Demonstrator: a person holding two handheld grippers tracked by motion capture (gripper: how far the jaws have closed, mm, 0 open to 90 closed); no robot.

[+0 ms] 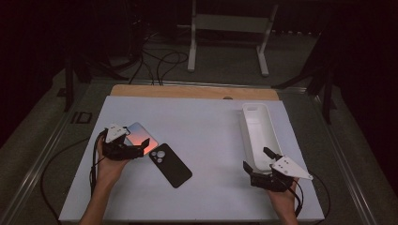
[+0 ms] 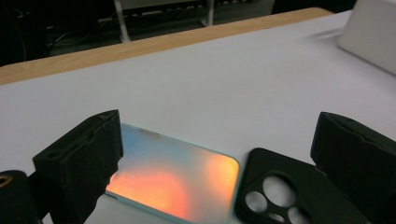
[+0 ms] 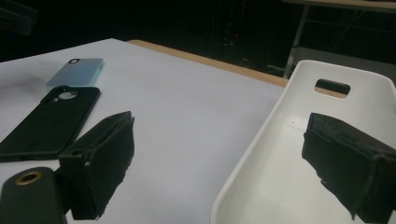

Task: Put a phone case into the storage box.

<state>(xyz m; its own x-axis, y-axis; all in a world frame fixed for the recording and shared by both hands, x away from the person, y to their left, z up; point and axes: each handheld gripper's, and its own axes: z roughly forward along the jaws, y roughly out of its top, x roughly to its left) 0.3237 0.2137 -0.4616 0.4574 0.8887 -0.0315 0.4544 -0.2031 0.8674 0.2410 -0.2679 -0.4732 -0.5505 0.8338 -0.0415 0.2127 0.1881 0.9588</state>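
A phone with a glossy back that reflects orange and blue lies flat at the left of the white mat. A black phone case with camera cut-outs lies beside it, touching or nearly so. My left gripper is open and low over the phone's near end. In the left gripper view the phone and the case lie between the jaws of the left gripper. My right gripper is open and straddles the near left wall of a long white tray. The tray looks empty.
A wooden strip runs along the table's far edge. Behind it a white stand frame and loose cables lie on the dark floor. From the right gripper view the phone and case lie far left.
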